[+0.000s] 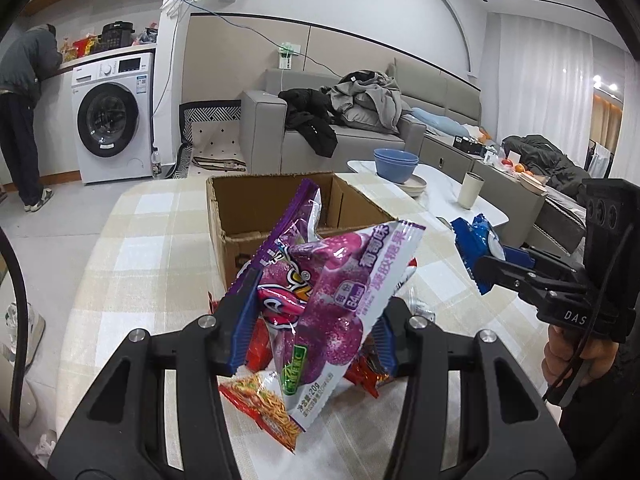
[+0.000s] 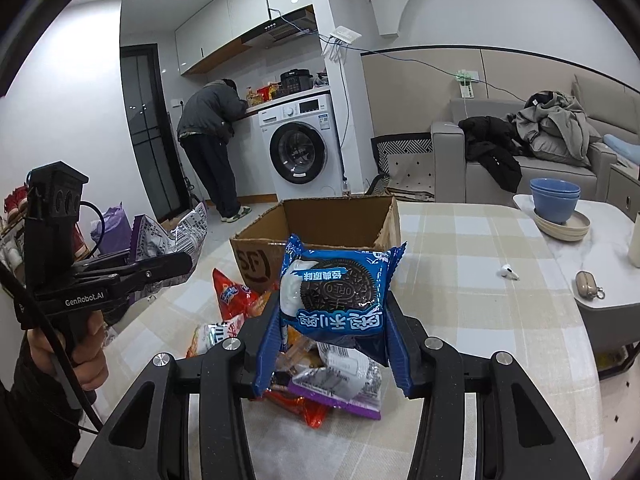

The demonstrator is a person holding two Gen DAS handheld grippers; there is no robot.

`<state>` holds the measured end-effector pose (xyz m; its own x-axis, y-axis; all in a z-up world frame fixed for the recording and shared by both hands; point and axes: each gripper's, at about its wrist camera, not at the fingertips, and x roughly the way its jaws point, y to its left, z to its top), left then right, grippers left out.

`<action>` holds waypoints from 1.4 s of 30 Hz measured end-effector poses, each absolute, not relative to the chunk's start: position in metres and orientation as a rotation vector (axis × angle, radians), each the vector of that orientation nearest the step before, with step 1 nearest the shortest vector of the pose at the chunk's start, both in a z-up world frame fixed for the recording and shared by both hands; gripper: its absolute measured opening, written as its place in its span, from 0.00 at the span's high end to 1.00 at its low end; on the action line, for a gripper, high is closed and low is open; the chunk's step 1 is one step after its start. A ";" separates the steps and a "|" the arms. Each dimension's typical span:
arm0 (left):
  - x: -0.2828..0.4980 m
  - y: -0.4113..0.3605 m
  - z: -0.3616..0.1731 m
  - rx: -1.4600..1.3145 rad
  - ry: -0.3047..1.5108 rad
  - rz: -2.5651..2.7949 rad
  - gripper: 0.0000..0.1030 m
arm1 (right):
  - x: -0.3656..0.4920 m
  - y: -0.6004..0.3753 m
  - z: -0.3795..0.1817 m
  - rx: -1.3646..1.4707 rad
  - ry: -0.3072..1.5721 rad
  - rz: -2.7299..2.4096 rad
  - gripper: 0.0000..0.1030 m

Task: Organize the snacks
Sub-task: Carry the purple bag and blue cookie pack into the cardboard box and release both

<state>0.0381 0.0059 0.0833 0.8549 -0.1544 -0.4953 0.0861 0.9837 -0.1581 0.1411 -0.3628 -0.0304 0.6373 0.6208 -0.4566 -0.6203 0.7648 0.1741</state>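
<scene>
Gaping cardboard box [image 2: 320, 224], interior unclear

The blue cookie packet [image 2: 334, 292] shows "OREO" embossed on the pictured biscuit, seen upside down, with white Chinese characters below it. The purple candy bag [image 1: 320, 300] carries Chinese lettering, "64kcal" in a small box and "20g" near its lower edge. The right gripper [image 1: 480, 270] body reads "DAS" in pale letters; the left gripper [image 2: 188, 262] body reads "GenRobot.AI". The cardboard box [image 2: 260, 264] bears a large black "SF" logo on its front wall, partly hidden by packets
</scene>
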 end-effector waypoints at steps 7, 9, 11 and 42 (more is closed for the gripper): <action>0.050 0.013 0.101 -0.130 0.512 -0.119 0.55 | 0.150 -0.355 -0.019 0.001 0.501 0.710 0.54; 0.053 0.016 0.105 -0.127 0.508 -0.121 0.55 | 0.152 -0.351 -0.016 -0.005 0.495 0.709 0.54; 0.058 0.018 0.107 -0.126 0.509 -0.123 0.55 | 0.154 -0.349 -0.014 -0.005 0.489 0.705 0.54; 0.153 0.013 0.095 -0.119 0.554 -0.093 0.55 | 0.223 -0.305 -0.023 -0.002 0.517 0.739 0.54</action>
